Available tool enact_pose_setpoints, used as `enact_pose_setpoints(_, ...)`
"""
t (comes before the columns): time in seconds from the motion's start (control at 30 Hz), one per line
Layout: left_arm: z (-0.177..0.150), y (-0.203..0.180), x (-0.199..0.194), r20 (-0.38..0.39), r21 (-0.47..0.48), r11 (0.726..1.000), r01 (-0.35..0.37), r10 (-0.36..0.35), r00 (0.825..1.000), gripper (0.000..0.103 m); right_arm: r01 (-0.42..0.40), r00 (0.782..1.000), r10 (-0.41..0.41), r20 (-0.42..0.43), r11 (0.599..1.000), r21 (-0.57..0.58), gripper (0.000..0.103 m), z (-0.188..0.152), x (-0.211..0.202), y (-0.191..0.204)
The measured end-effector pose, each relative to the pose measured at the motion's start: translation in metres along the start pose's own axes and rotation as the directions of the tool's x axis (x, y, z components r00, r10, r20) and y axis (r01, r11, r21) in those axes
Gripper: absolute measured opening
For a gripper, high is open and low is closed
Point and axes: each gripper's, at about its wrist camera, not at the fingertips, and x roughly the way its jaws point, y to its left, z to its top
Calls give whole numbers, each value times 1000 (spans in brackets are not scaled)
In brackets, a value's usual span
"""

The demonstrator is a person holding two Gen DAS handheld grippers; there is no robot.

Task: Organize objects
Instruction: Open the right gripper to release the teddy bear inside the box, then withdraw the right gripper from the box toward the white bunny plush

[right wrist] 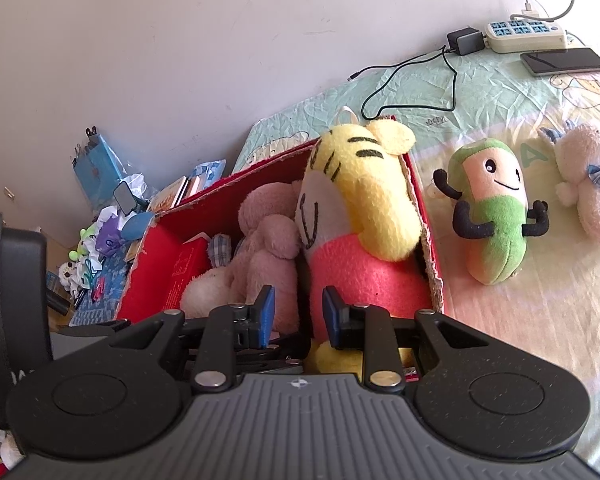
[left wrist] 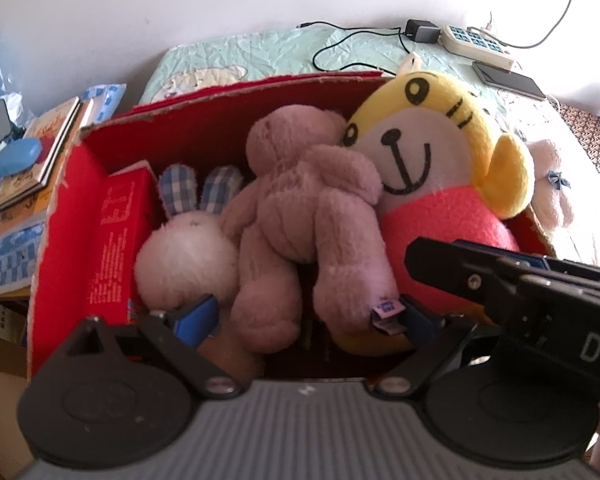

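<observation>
The left gripper [left wrist: 304, 316] stands wide open around the legs of the fuzzy brown teddy bear [left wrist: 300, 200] – lying in the red cardboard box [left wrist: 80, 184] between a white plush rabbit [left wrist: 188, 252] and a yellow plush tiger [left wrist: 432, 152]. The right gripper [right wrist: 298, 314] is nearly closed, empty.

Two hand-held grippers poised side by side, one spread, one nearly closed.

The left gripper [left wrist: 306, 314] points steeply downward, its blue-padded fingers [left wrist: 199, 314] spread wide with nothing pinched between the pads. The right gripper [right wrist: 298, 316] tilts down at a gentler angle, its blue pads [right wrist: 267, 314] drawn close together with only a narrow gap, gripping nothing. In the left wrist view, the right gripper's black body reaches in from the right edge, just beside the left one.
</observation>
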Motion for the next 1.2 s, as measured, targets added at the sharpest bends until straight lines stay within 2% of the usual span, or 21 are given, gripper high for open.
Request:
enact_pose_setpoints(0.27, 6, 1, -22, 45, 10, 999, -35, 35, 998, 95, -16, 999, 15, 41, 1000, 18, 32, 6, -21, 2)
enact_pose_setpoints(0.43, 10, 0, -43, 81, 11, 1000, -8, 7, 997, 95, -7, 997, 7, 76, 1000, 9, 32, 7, -36, 3)
enact_pose_setpoints(0.53, 10, -7, -51, 97, 30, 999, -35, 32, 995, 95, 27, 995, -26, 95, 1000, -9, 32, 8, -43, 5)
enact_pose_setpoints(0.77, 9, -12, -53, 74, 23, 999, -46, 44, 996, 95, 100, 989, -93, 114, 993, -55, 32, 5, -51, 5)
enact_pose_setpoints(1.2, 7, -36, -60, 61, 0, 997, -73, 73, 995, 95, 96, 992, -92, 82, 994, -46, 32, 8, -64, -28)
